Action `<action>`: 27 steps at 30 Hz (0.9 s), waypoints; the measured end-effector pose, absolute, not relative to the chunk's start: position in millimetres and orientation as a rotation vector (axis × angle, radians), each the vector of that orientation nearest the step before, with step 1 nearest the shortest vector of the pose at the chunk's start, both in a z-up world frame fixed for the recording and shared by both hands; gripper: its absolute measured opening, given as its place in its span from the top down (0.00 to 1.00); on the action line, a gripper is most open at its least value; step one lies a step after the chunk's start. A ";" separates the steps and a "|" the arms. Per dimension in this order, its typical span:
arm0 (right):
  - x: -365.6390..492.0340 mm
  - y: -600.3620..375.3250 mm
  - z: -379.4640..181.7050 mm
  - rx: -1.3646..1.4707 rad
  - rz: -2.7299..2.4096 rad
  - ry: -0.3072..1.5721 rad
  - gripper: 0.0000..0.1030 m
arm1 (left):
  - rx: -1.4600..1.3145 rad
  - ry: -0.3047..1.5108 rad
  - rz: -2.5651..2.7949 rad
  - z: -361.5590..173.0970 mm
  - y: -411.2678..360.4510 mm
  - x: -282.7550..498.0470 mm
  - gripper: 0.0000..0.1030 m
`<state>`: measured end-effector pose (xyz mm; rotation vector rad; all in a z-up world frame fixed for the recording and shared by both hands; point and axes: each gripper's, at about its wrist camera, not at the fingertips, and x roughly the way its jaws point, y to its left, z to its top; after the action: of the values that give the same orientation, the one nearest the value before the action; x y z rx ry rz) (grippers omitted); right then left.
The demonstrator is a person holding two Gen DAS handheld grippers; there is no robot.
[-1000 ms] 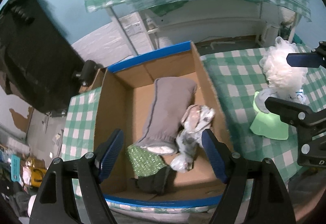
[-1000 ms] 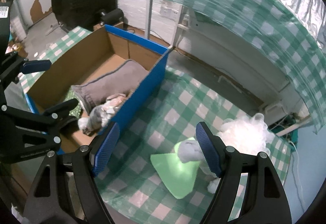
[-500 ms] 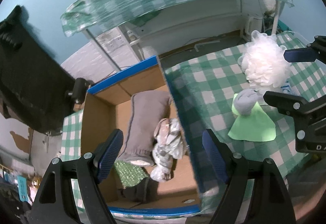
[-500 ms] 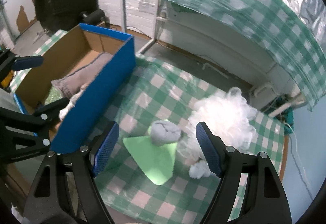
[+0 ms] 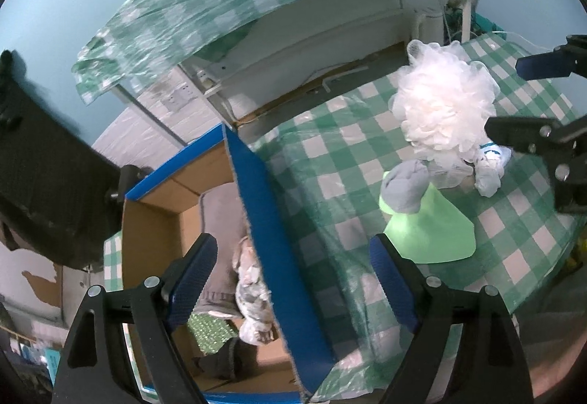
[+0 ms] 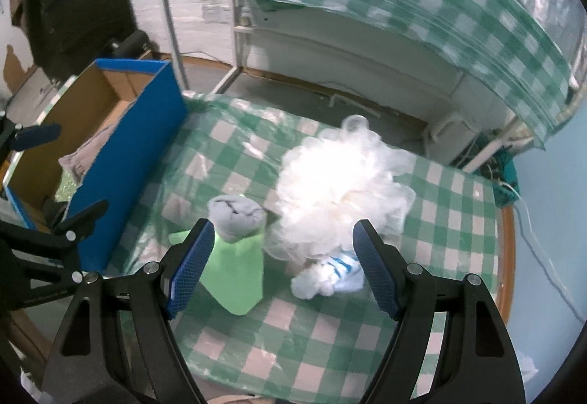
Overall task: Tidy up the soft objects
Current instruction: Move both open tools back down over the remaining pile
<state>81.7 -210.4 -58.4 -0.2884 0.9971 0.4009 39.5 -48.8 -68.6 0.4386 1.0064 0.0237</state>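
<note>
I'm holding the right gripper [image 6: 282,264] with jaws spread wide and empty, hovering over the white mesh pouf [image 6: 345,198], the rolled grey sock [image 6: 236,217] lying on a green cloth [image 6: 236,279], and a white-and-blue sock [image 6: 326,275], all resting close together on the checked table [image 6: 458,220]. My left gripper [image 5: 290,283] is also gaping empty, straddling the blue wall of the cardboard box [image 5: 271,220], which is holding a grey cloth [image 5: 220,220].

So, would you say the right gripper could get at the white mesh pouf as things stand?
Probably yes: the right gripper is open, and the white mesh pouf lies uncovered straight ahead between its fingers.
</note>
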 end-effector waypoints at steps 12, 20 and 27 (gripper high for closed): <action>100.2 -256.0 -76.4 -0.217 0.298 1.057 0.25 | 0.428 1.031 -0.011 -81.3 -71.3 55.0 0.16; 113.8 -265.9 -101.3 -0.185 0.274 1.119 0.25 | 0.431 1.063 -0.026 -99.6 -79.4 68.2 0.16; 123.0 -273.4 -121.9 -0.178 0.241 1.166 0.25 | 0.430 1.099 -0.044 -118.1 -86.2 80.6 0.16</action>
<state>123.0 -273.4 -121.9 -0.1780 1.1662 0.2411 80.6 -86.2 -118.1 0.4299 1.0993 -0.0441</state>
